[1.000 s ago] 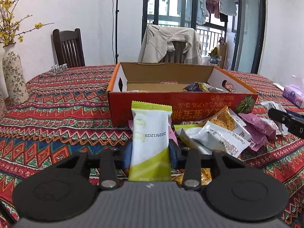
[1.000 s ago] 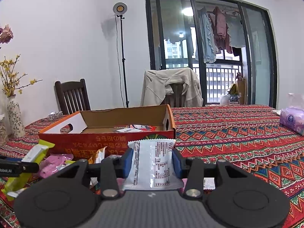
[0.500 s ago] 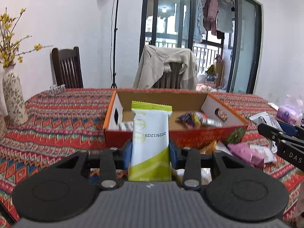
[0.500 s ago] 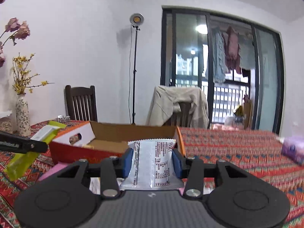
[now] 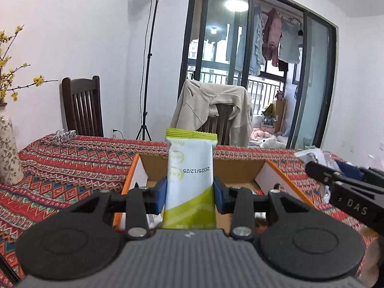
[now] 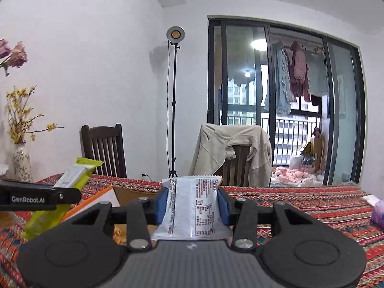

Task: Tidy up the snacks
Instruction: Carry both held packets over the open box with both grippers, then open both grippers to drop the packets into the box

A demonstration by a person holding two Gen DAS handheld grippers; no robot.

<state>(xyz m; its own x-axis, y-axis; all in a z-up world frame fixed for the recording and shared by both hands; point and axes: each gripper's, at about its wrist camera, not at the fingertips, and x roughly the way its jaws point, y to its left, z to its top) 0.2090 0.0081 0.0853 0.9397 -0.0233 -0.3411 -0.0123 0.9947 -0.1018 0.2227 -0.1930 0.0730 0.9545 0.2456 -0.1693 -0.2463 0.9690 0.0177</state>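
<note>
Gripping a white-and-green foil snack bar (image 5: 189,182) in our left tool (image 5: 189,198) above the orange cardboard box (image 5: 283,180), we clamp a white printed snack packet (image 6: 192,206) in our right tool (image 6: 192,207).

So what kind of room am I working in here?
Most likely a home dining room in an apartment: a table under a patterned red tablecloth, wooden dining chairs, one draped with a beige jacket, and laundry hanging on a glassed-in balcony.
</note>
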